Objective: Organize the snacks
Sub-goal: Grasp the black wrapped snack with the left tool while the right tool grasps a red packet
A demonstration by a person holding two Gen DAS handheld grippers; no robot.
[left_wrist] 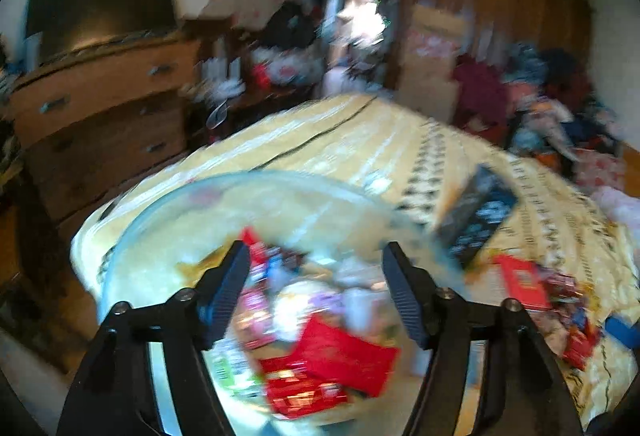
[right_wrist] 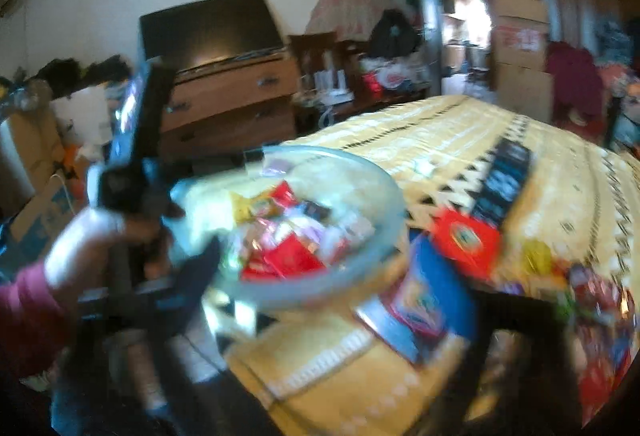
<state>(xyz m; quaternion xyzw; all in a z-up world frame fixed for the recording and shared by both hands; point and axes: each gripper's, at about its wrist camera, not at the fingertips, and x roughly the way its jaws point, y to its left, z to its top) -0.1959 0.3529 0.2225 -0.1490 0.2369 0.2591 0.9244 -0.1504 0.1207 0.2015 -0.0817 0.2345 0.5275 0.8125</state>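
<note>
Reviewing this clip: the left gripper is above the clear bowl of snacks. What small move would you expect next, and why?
Probably a swing toward the loose snacks on the bedspread to fetch another. The left gripper is open and empty over the clear bowl, which already holds many packets, while several wrappers lie outside it. Both views are blurred, so this is tentative.

A bowl sits on the bed near its corner, with snack packets inside. To its right, more packets and a box lie on the bed. Behind the bed stands a dresser with a TV on it.
</note>
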